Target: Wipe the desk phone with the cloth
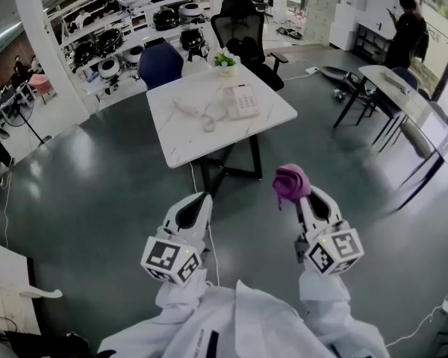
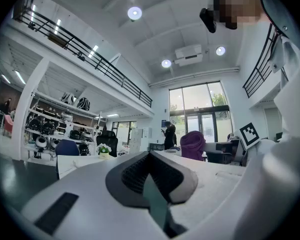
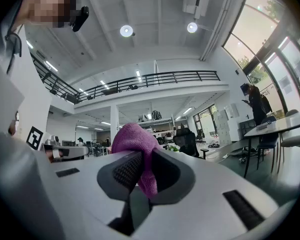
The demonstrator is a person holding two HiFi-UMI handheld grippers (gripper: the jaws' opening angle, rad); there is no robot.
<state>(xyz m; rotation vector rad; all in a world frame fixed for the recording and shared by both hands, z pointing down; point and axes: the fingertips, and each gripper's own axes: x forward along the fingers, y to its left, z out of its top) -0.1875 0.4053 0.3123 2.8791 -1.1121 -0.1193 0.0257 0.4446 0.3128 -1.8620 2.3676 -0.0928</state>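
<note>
Overhead: one purple cloth, one desk phone, two tongs.
Right tongs clamp the cloth; left tongs closed, empty. Only the head view shows the phone.

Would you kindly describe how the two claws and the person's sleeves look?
Both the left claw and right claw are white, rounded shells with dark ribbed pads inside. Each carries a cube of black-and-white square markers at the rear. The sleeves are white.
</note>
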